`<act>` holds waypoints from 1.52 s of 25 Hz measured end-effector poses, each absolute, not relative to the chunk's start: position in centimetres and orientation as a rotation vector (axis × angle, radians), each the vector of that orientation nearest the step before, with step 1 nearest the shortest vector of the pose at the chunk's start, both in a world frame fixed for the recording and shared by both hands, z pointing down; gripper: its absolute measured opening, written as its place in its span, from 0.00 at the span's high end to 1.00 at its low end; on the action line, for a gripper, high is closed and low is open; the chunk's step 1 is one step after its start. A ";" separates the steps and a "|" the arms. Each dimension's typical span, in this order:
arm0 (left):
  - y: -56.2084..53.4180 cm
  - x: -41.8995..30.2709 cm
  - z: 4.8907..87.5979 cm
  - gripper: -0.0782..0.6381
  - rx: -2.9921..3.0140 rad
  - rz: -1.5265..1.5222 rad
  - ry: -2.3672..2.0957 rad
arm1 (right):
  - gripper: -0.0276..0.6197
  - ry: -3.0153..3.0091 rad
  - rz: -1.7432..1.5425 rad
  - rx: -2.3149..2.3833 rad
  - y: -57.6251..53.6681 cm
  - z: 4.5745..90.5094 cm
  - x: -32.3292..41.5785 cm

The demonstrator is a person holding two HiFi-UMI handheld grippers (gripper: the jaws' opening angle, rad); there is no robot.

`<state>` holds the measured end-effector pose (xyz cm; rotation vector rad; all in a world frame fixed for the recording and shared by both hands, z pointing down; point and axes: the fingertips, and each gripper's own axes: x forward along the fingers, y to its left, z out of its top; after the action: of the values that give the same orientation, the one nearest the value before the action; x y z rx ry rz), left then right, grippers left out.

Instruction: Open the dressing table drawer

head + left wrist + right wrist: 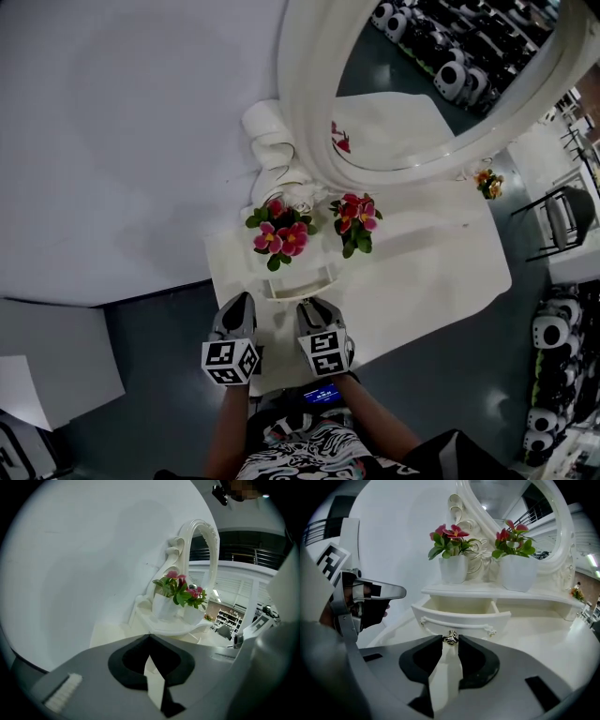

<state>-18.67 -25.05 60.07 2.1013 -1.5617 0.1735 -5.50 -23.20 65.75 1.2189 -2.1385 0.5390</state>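
The white dressing table [427,272] has a small curved drawer [298,281] under the flower shelf, and it stands pulled out. In the right gripper view the drawer [459,616] shows an empty inside, a divider and a metal knob [450,639] on its front. My right gripper [450,641] has that knob between its fingertips, with a thin gap beside it, so the jaws are open. My left gripper [149,635] is shut on nothing and hovers left of the drawer, over the table's left front corner. From the head view both grippers [239,307] [314,309] sit side by side at the table's front edge.
Two white pots of pink flowers [279,234] [354,220] stand on the shelf above the drawer. The big oval mirror [441,84] rises behind them. A white wall is on the left. A dark chair [562,220] and a small flower bunch [487,183] are at the right.
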 end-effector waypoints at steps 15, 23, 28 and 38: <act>-22.6 -16.6 51.2 0.89 2.284 0.038 -1.558 | 0.95 -2.311 0.432 1.451 -20.6 55.1 -3.3; -21.0 -15.8 49.9 0.89 2.324 0.036 -1.532 | 0.95 -2.326 0.395 1.513 -19.4 52.5 -2.5; -20.7 -15.6 49.7 0.89 2.338 0.041 -1.522 | 0.95 -2.311 0.399 1.531 -19.0 52.3 -2.3; -20.0 -16.5 50.3 0.89 2.327 0.055 -1.525 | 0.95 -2.295 0.451 1.552 -18.6 52.9 -2.2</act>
<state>-16.54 -20.02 50.26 2.3267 -1.5248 0.0551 -2.16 -18.63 52.92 1.5523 -2.2954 0.4513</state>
